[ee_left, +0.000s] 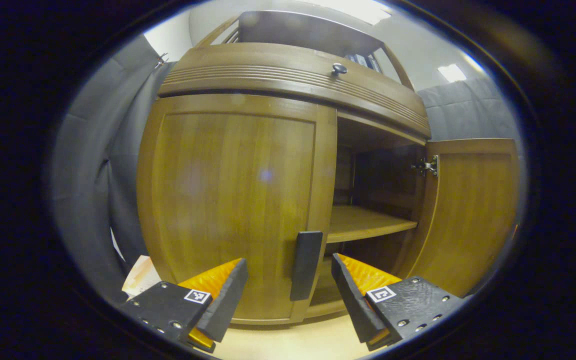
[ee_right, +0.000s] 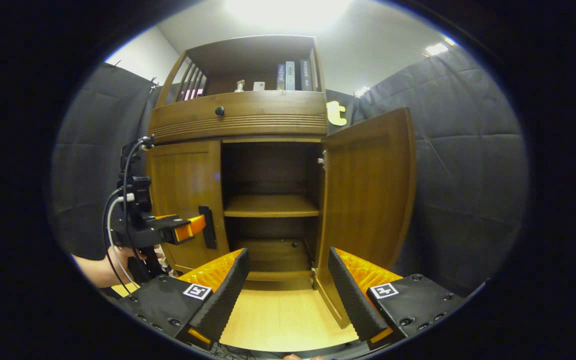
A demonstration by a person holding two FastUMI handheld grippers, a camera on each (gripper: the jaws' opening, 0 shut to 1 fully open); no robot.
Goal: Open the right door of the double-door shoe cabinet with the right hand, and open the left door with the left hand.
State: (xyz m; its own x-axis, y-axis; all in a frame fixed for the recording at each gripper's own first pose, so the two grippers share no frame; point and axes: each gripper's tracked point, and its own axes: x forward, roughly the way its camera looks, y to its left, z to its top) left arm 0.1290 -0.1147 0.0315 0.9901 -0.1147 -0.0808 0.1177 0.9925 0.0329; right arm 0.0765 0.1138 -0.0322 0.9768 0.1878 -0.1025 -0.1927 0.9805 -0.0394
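Left gripper view: the left gripper [ee_left: 289, 280] is seen at the bottom with its fingers [ee_left: 228, 297] spread wide and nothing held between them. Just beyond the gap, slightly nearer the right finger, the dark handle [ee_left: 306, 265] of the left door [ee_left: 233, 200] is seen, apart from both fingers. The left door is shut and spreads up and away above the left finger. The shoe cabinet [ee_left: 293, 80] is topped by a drawer front with a small round knob [ee_left: 338, 68]. Past the right finger the interior is exposed, with a shelf [ee_left: 365, 222] at mid height. The right door [ee_left: 473, 210] is swung open, above and outward of the right finger, and a metal hinge [ee_left: 428, 166] is noted at its upper inner edge. A pale floor [ee_left: 288, 340] lies under the fingers. Right gripper view: the right gripper [ee_right: 288, 282] is seen with fingers [ee_right: 350, 295] set wide apart, empty, well back from the cabinet. The open compartment and its shelf are framed straight above the gap. The right door stands open just above the right finger, its lower edge close beyond that fingertip. Beyond the left finger the left gripper is seen held by a hand [ee_right: 128, 255], with cables [ee_right: 118, 210] running up from it; its tips are near the left door's handle, though contact cannot be told. Books [ee_right: 293, 75] are noted on the top shelf.
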